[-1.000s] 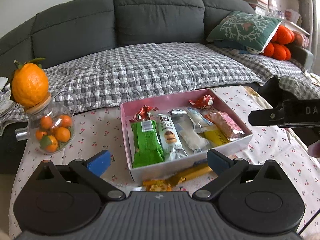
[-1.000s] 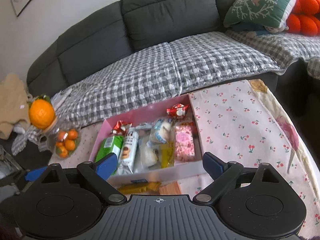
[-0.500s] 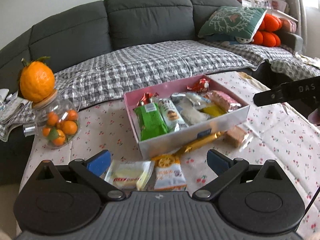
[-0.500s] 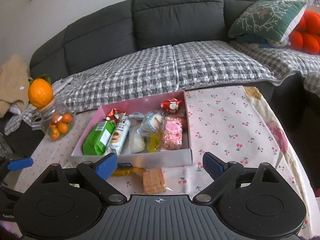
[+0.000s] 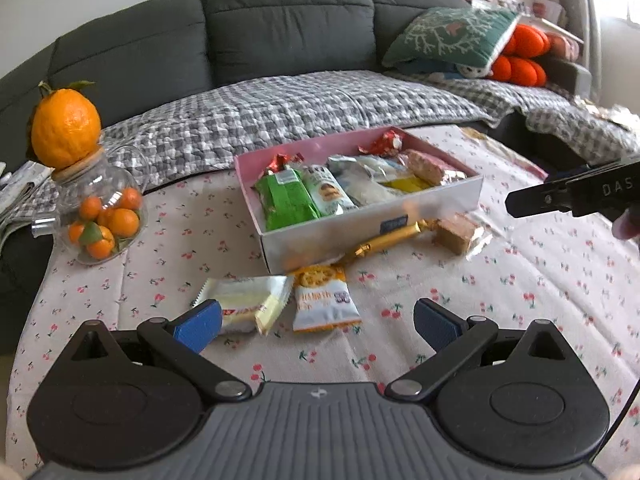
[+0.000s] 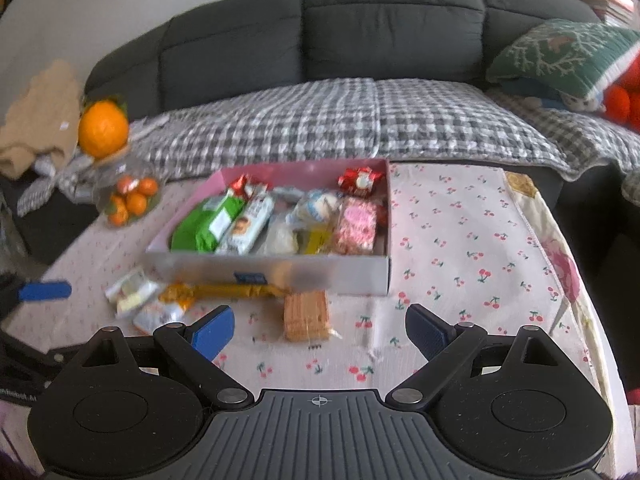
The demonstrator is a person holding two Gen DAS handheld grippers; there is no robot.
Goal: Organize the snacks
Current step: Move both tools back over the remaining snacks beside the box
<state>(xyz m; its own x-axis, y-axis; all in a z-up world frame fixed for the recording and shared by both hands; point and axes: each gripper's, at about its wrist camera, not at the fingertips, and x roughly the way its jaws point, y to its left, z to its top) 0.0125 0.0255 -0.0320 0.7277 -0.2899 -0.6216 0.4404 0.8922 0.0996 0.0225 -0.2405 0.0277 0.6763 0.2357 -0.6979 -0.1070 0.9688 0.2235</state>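
Observation:
A pink box (image 5: 372,232) (image 6: 320,272) with several wrapped snacks stands on the cherry-print tablecloth. In front of it lie a white-yellow packet (image 5: 248,304) (image 6: 132,292), an orange cookie packet (image 5: 324,300) (image 6: 168,304), a gold bar (image 5: 388,240) (image 6: 236,291) and a clear-wrapped wafer block (image 5: 456,234) (image 6: 306,316). My left gripper (image 5: 316,326) is open and empty, just before the two packets. My right gripper (image 6: 320,330) is open and empty, just before the wafer block. The right gripper's body shows at the right edge of the left wrist view (image 5: 576,196).
A glass jar of small oranges (image 5: 102,216) (image 6: 128,196) with a big orange on its lid stands at the table's left. A grey sofa with a checked blanket (image 5: 300,120) runs behind the table. Cushions (image 5: 452,36) lie at the sofa's right end.
Both grippers have pulled back from the box toward me. The loose snacks in front of the box have come into view. Both stay open.

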